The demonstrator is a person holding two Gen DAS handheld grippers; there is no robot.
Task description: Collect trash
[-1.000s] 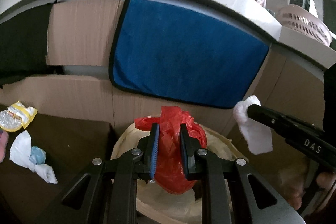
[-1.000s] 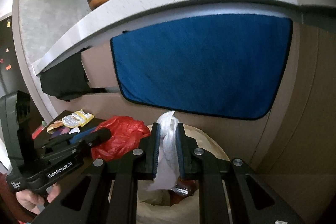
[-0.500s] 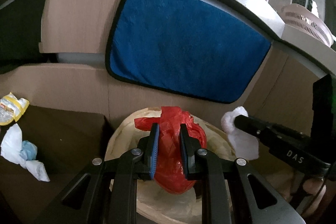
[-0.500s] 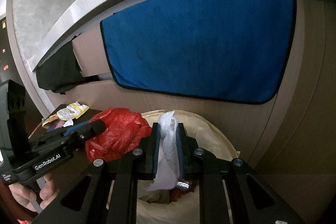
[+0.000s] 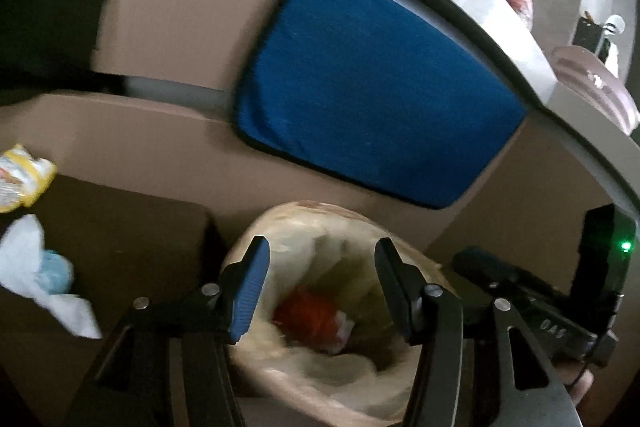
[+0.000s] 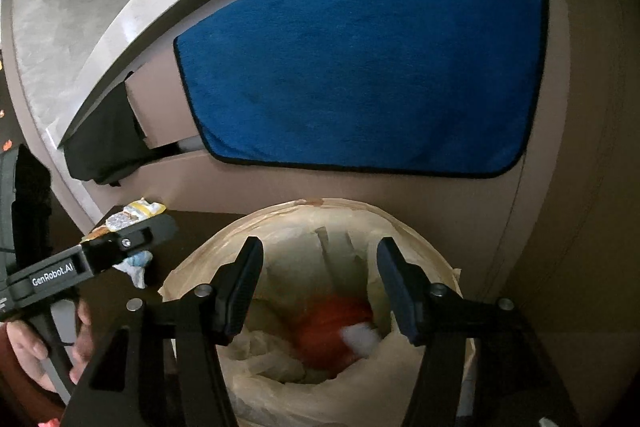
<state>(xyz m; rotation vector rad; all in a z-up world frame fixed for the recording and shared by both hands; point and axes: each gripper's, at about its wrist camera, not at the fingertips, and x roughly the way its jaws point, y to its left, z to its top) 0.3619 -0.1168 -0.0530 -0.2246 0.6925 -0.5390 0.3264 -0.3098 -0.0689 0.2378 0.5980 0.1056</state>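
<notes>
Below both tools [image 6: 318,285], red bag [image 6: 334,331].

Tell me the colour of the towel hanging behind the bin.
Blue with a dark edge. The towel shows best in the right wrist view, above the bin.

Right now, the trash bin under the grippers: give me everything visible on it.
The trash bin is round, open-topped and lined with a cream plastic bag folded over its rim. It stands upright on the floor, close to the cabinet front below the hanging blue towel. Inside lie red plastic trash and a white tissue, both blurred. Neither open gripper touches it; both hover above its mouth.
</notes>
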